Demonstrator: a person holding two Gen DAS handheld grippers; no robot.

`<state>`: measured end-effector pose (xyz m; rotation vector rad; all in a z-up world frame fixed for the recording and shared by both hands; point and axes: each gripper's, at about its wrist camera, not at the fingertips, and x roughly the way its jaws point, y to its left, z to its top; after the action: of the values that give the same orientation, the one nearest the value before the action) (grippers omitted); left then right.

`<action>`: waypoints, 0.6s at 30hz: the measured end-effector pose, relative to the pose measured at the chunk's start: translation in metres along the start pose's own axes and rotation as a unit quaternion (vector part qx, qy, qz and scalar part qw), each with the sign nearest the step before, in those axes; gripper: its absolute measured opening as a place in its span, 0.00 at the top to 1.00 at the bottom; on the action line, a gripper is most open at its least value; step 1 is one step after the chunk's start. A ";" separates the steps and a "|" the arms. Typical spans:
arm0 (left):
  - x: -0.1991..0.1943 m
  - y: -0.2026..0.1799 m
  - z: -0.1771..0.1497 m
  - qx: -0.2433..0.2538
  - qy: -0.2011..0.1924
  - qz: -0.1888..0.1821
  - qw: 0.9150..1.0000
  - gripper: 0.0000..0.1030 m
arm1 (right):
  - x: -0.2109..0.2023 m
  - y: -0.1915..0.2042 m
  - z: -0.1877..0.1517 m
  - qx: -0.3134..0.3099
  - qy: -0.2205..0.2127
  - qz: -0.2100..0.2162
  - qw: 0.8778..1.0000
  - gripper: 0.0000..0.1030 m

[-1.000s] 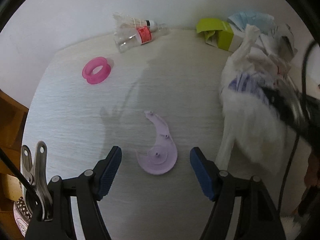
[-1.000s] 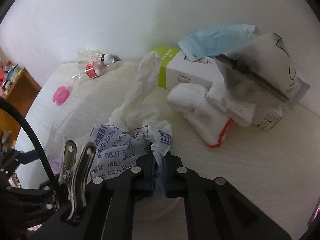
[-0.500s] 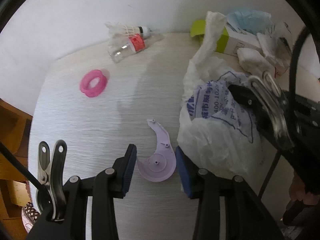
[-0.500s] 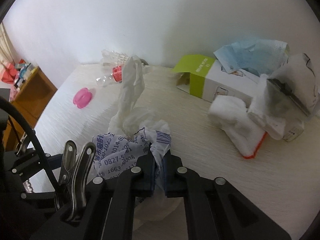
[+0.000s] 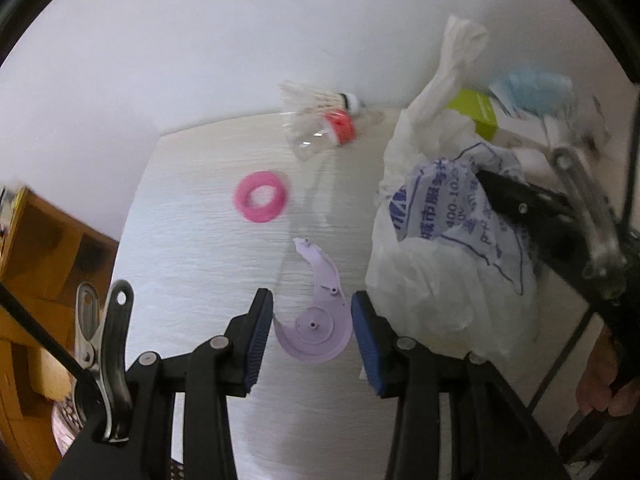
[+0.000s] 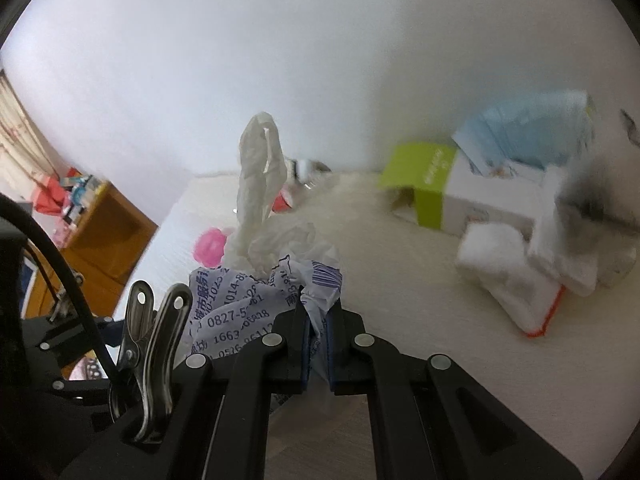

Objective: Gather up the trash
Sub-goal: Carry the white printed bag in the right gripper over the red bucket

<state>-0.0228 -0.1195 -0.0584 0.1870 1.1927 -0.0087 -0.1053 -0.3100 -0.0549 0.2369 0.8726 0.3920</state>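
1. My left gripper (image 5: pixel 312 330) pinches the lilac plastic piece (image 5: pixel 316 320), low centre of the left view
2. My right gripper (image 6: pixel 316 344) is pressed together on the bag (image 6: pixel 256 300), lower centre
3. Pink ring (image 5: pixel 262 196) lies on the worktop (image 5: pixel 192 248), mid-frame

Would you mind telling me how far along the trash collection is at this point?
Nothing can be seen inside the plastic bag, whose edge the right gripper pinches. In hand: the left gripper has its jaws closed on the lilac plastic piece. Left on the table: the pink ring, the small bottle, the shuttlecock, the green-and-white box, the blue packet and the white cloth.
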 end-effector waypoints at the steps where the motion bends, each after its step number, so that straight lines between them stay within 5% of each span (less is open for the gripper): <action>1: -0.002 0.006 0.000 -0.012 -0.001 -0.001 1.000 0.59 | -0.002 0.004 0.003 -0.002 -0.005 0.012 1.000 0.94; 11: -0.033 0.062 -0.009 -0.101 -0.040 0.016 0.994 0.59 | -0.009 0.060 0.032 -0.070 -0.027 0.064 0.995 0.94; 18: -0.064 0.115 -0.019 -0.170 -0.078 0.031 0.982 0.59 | -0.016 0.119 0.053 -0.137 -0.046 0.088 0.986 0.94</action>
<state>-0.0518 -0.0091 0.0100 -0.0770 1.0140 0.2305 -0.1010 -0.2114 0.0320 0.0771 0.6993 0.6561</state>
